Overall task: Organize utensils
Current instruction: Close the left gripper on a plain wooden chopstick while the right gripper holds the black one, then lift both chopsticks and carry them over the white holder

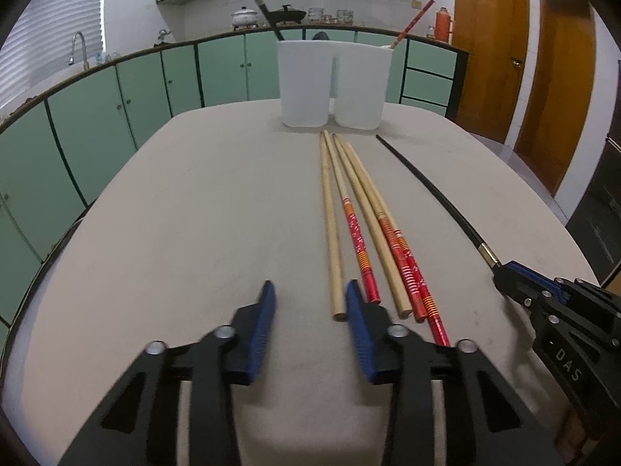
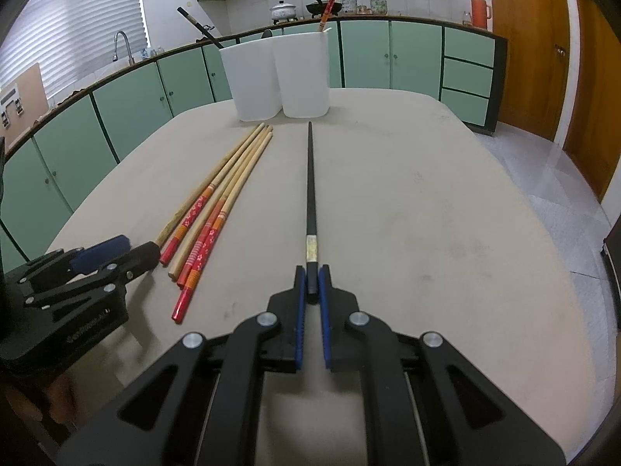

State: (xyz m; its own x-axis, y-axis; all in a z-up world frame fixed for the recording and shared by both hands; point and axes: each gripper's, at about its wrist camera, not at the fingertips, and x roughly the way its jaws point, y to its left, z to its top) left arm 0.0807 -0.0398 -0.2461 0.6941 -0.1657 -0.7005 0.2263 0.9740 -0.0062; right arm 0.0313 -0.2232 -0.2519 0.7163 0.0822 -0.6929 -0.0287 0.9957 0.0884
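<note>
Black chopstick (image 2: 310, 178) points toward containers (image 2: 279, 77) (lying flat).

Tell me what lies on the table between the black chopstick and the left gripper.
In both wrist views, five wooden chopsticks lie side by side between the black chopstick, held by the right gripper, and the left gripper. Three have red patterned ends.
</note>
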